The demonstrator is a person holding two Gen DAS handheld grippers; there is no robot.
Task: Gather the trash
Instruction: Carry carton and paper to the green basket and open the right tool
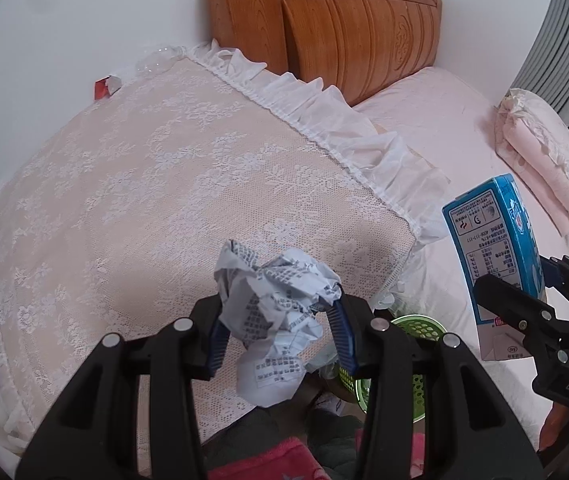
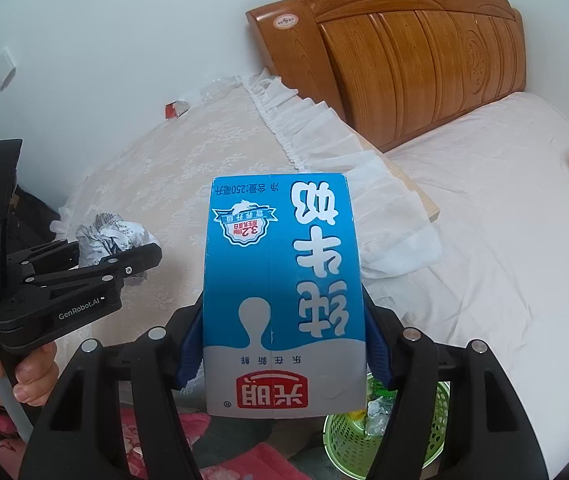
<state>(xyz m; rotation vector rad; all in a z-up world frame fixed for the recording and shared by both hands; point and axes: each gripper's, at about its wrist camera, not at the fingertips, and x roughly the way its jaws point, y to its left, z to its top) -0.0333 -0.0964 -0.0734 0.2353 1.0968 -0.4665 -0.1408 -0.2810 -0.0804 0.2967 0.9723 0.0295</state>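
My left gripper (image 1: 278, 330) is shut on a crumpled ball of printed paper (image 1: 274, 312), held above the lace-covered table. Seen from the right wrist, the same left gripper (image 2: 96, 256) sits at the left with the paper ball (image 2: 110, 234) sticking out of it. My right gripper (image 2: 284, 344) is shut on a blue-and-white milk carton (image 2: 280, 276), upside down, blue pads against its two sides. At the right edge of the left wrist view, that carton (image 1: 492, 248) shows side-on in the right gripper (image 1: 520, 300). A green mesh basket (image 2: 432, 440) with trash inside stands on the floor below both grippers.
A lace cloth with a white ruffle (image 1: 164, 184) covers the table. A small red-and-white scrap (image 1: 105, 87) and a clear plastic bottle (image 1: 156, 62) lie at its far edge by the wall. A pink bed (image 2: 504, 220) with wooden headboard (image 2: 424, 56) lies to the right, folded bedding (image 1: 540, 160) on it.
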